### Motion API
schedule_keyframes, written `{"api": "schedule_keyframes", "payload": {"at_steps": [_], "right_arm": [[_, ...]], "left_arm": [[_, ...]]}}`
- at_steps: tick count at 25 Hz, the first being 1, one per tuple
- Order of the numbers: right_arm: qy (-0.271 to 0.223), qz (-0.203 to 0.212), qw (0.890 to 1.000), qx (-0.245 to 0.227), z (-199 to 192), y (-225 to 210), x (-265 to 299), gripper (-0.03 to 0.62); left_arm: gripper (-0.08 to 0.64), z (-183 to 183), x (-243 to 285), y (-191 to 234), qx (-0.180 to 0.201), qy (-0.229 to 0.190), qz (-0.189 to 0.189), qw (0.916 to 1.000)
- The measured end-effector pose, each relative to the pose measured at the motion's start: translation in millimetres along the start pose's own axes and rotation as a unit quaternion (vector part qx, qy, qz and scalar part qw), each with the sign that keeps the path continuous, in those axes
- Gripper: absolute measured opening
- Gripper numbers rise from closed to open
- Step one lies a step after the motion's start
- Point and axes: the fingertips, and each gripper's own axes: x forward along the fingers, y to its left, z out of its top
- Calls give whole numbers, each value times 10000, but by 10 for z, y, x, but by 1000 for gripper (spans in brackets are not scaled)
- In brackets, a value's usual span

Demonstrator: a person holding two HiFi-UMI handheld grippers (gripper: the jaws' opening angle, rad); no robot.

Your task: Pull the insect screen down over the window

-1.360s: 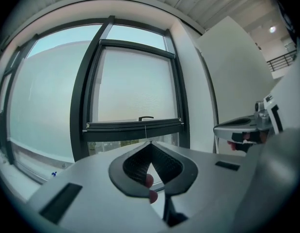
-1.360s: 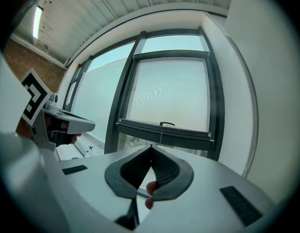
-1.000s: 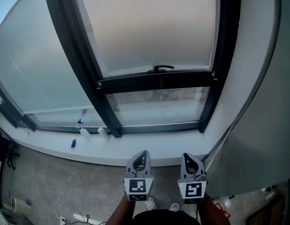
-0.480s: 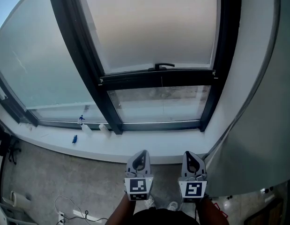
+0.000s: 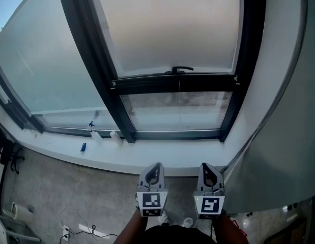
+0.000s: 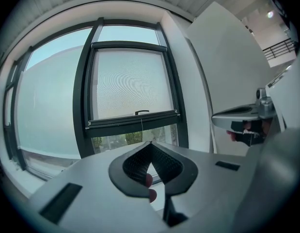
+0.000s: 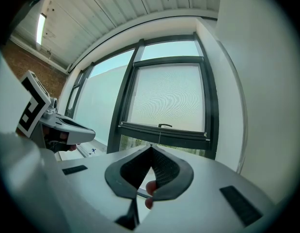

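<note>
The insect screen (image 5: 167, 24) (image 6: 128, 84) (image 7: 166, 98) covers most of the dark-framed window, its black bottom bar (image 5: 175, 83) with a small handle (image 5: 182, 69) (image 6: 141, 112) (image 7: 165, 125) stopping above a strip of bare glass (image 5: 175, 111). A thin cord (image 5: 179, 105) hangs from the bar. My left gripper (image 5: 156, 170) (image 6: 150, 143) and right gripper (image 5: 205, 170) (image 7: 150, 147) are held side by side well short of the window, both shut with nothing between the fingertips.
A white sill (image 5: 86, 154) runs under the window with a blue item (image 5: 83, 147) and small white pieces on it. A grey curtain (image 5: 284, 136) hangs at the right. Cables (image 5: 76, 222) lie on the concrete floor at the left.
The view has drifted slightly, so the window sits a little to the right and lower in the picture. Both grippers stay in place, shut.
</note>
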Motion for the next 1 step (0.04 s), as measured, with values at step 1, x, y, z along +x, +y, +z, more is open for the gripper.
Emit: {"api": "schedule_keyframes", "payload": {"at_steps": [1], "right_arm": [[-1,5,10000,-12,-7,7,-5,3]], "left_arm": [[3,-18,-2,-7,28,29,-16,10000]]}}
